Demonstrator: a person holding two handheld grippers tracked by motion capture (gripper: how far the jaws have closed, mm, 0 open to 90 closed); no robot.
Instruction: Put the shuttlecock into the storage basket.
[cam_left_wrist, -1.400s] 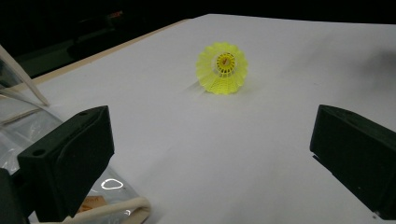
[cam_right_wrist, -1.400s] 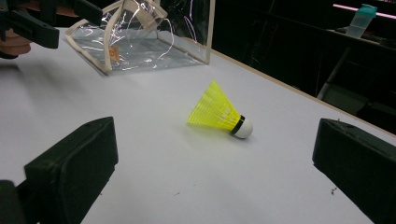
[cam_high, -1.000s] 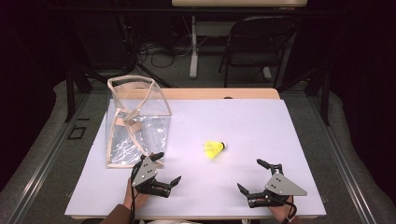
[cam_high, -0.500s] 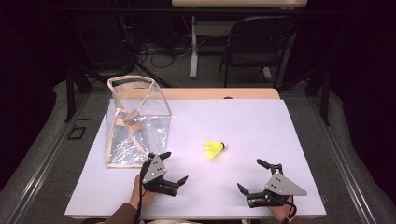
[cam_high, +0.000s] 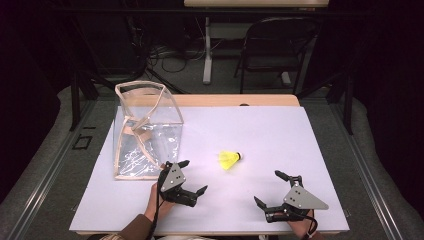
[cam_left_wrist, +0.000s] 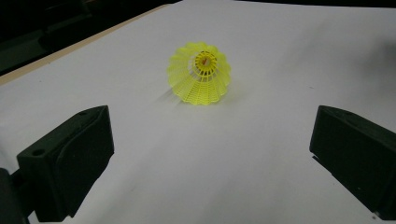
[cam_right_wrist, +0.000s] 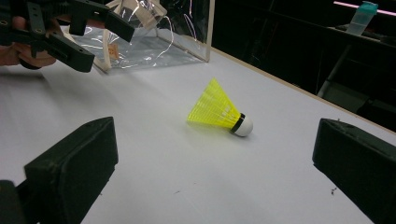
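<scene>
A yellow shuttlecock (cam_high: 230, 159) with a white cork tip lies on its side on the white table (cam_high: 250, 130). In the left gripper view the shuttlecock (cam_left_wrist: 200, 73) shows its open skirt, ahead of the spread jaws. In the right gripper view the shuttlecock (cam_right_wrist: 220, 110) lies with its cork toward the right. My left gripper (cam_high: 193, 176) is open, a short way left of the shuttlecock and just below the bag's corner. My right gripper (cam_high: 270, 189) is open near the front right edge, empty. A clear plastic bag (cam_high: 145, 131) with a tan rim stands open at the left.
The table's wooden far edge (cam_high: 235, 100) borders a dark floor with a chair (cam_high: 272, 45) and cables. In the right gripper view the bag (cam_right_wrist: 154, 32) and the left gripper (cam_right_wrist: 79, 32) with its hand show at the upper left.
My left gripper has moved right and slightly forward, away from the bag toward the shuttlecock. The right gripper and the shuttlecock have stayed put.
</scene>
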